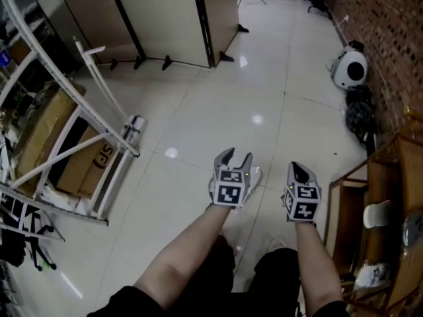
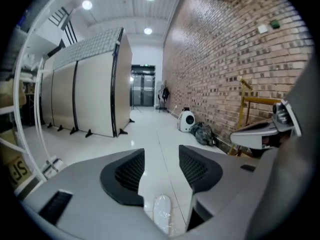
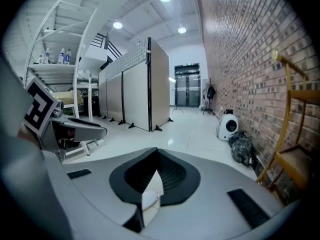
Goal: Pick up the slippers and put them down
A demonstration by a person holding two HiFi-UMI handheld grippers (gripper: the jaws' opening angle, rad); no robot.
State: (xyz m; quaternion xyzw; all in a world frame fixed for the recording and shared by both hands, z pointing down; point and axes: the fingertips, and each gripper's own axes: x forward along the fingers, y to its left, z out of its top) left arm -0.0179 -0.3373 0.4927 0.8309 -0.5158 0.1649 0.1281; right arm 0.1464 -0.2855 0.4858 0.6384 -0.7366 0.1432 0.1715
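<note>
Both grippers are held up above the white tiled floor. My left gripper (image 1: 238, 154) (image 2: 161, 156) is open, and only floor shows between its jaws. Through that gap, low in the left gripper view, a white slipper (image 2: 162, 213) lies on the floor; in the head view the white slipper (image 1: 254, 175) peeks out at the gripper's right side. My right gripper (image 1: 295, 166) (image 3: 157, 151) is shut, tips together, holding nothing. Below its jaws a white slipper (image 3: 150, 202) rests on the floor. Another white shape (image 1: 275, 244) lies by the person's knees.
A white metal rack (image 1: 79, 121) with cardboard boxes (image 1: 86, 164) stands at the left. Beige partition panels (image 1: 165, 18) close the back. Along the brick wall sit a round white device (image 1: 350, 68) and black bags (image 1: 360, 114). A wooden shelf (image 1: 383, 197) stands at the right.
</note>
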